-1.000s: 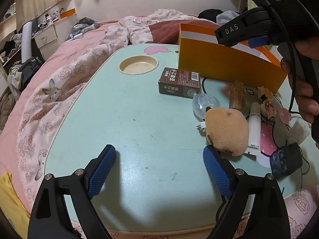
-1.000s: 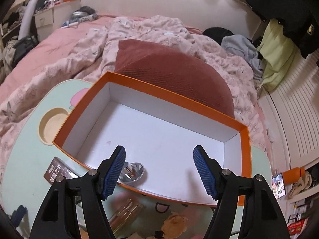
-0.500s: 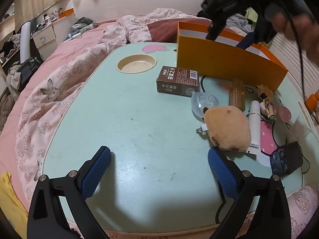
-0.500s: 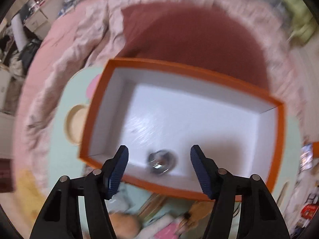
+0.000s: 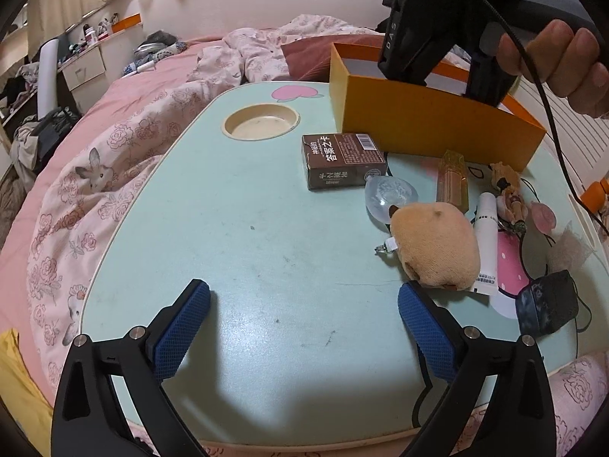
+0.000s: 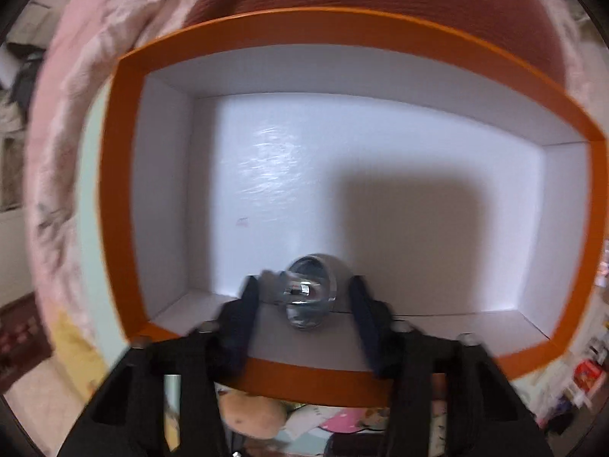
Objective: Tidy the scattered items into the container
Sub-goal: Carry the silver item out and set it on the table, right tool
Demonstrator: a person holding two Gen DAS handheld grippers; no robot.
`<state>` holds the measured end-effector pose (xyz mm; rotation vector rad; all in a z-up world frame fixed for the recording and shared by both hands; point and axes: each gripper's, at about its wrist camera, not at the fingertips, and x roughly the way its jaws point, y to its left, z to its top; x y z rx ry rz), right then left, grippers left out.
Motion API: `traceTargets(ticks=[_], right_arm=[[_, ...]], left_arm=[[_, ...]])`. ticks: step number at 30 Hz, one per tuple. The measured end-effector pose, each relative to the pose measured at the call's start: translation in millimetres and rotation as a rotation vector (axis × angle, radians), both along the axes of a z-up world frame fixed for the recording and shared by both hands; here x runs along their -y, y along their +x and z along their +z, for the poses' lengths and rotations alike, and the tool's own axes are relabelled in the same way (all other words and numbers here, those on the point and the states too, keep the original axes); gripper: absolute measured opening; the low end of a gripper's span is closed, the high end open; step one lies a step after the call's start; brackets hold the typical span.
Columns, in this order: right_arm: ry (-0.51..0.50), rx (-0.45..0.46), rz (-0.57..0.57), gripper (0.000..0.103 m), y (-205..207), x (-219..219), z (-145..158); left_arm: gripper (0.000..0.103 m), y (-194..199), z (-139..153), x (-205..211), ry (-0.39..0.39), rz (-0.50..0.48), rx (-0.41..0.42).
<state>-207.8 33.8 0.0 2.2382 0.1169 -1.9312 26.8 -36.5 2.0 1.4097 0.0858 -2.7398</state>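
The orange box (image 5: 437, 118) with a white inside stands at the far right of the mint table (image 5: 247, 228). A shiny metal cup-shaped piece (image 6: 308, 297) lies on its floor by the near wall (image 6: 304, 377). My right gripper (image 6: 303, 282) points down into the box and its jaws are closing, with the piece between the blurred pads. My left gripper (image 5: 304, 293) hovers wide open over bare table near the front edge. To its right lie a tan plush (image 5: 434, 251), a brown card box (image 5: 342, 160), a clear bulb (image 5: 388, 194), an amber bottle (image 5: 453, 182) and a white tube (image 5: 487, 243).
A dark pouch (image 5: 548, 304), small charm figures (image 5: 510, 194) and thin cords lie at the table's right side. A round recessed cup holder (image 5: 260, 122) sits at the far left. A pink floral quilt (image 5: 95, 175) surrounds the table. A hand (image 5: 552, 49) holds the right gripper above the box.
The right gripper tipped downward and sank into the box, and its jaws narrowed around the metal piece. The left gripper stayed in place and its jaws widened a little.
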Motion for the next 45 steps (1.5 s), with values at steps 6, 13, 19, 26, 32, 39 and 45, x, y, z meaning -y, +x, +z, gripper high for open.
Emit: traceTargets(ticks=[6,13,19,26,32,39,45], right_arm=[[-0.005,-0.084,-0.01,0.029,-1.9,-1.3,6.5],[-0.107,-0.298,-0.06,0.028,3.6,-31.4,48.7],[-0.303,-0.506,-0.025,0.029,72.7,-99.8,115.9],[-0.507,-0.474,0.009,0.029,157.5,-158.8,114.1],[-0.523,-0.394,0.004,0.029,175.6,-162.9,65.8],[-0.465,-0.461,0.001,0.05,177.9,-153.7,59.6],[-0.407,-0.601,-0.028,0.053,195.9,-165.0,68.0]], left_arm=[[0.099,0.1,-0.3,-0.1,-0.001,0.0,-0.001],[0.1,0.3,-0.3,0.0,-0.001,-0.001,-0.003],[0.102,0.5,-0.9,0.1,-0.001,-0.002,-0.002],[0.103,0.7,-1.2,-1.0,-0.002,0.002,-0.009],[0.103,0.5,-1.1,-1.6,-0.004,0.004,-0.01],[0.103,1.3,-0.9,-1.7,-0.004,0.004,-0.01],[0.103,1.3,-0.9,-1.8,-0.005,0.004,-0.011]])
